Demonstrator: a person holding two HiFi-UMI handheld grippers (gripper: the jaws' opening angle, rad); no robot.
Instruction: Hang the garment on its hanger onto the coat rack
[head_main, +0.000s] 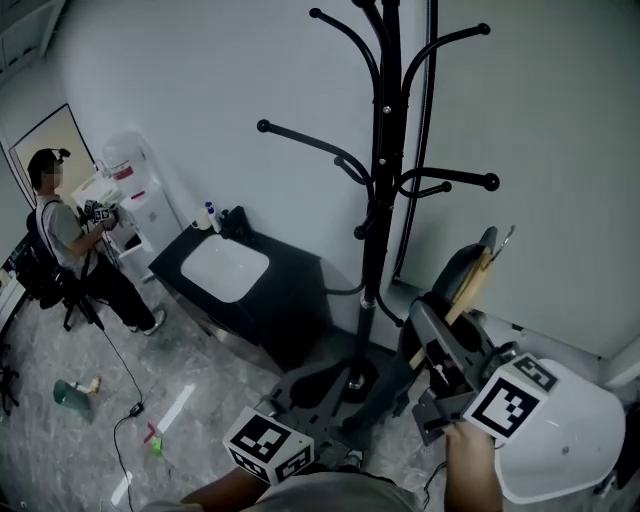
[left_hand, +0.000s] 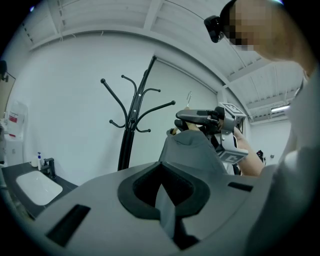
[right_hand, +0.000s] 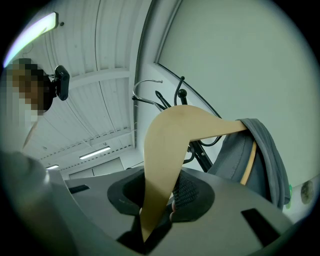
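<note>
The black coat rack (head_main: 381, 190) stands against the white wall, its curved arms bare. A wooden hanger (head_main: 470, 285) carrying a dark grey garment (head_main: 447, 283) is held low to the right of the pole, below the arms. My right gripper (head_main: 440, 335) is shut on the hanger's wooden shoulder (right_hand: 170, 150); its metal hook (right_hand: 145, 85) points up. The garment (right_hand: 260, 155) drapes over the hanger's far arm. My left gripper (left_hand: 167, 215) pinches a fold of the grey garment (left_hand: 192, 150). In the head view only its marker cube (head_main: 268, 446) shows, at the bottom edge.
A black counter with a white sink (head_main: 225, 268) stands left of the rack base. Further left are a white water dispenser (head_main: 135, 190) and another person (head_main: 70, 250). A white rounded object (head_main: 570, 440) sits at bottom right. Small items and a cable lie on the floor (head_main: 130, 400).
</note>
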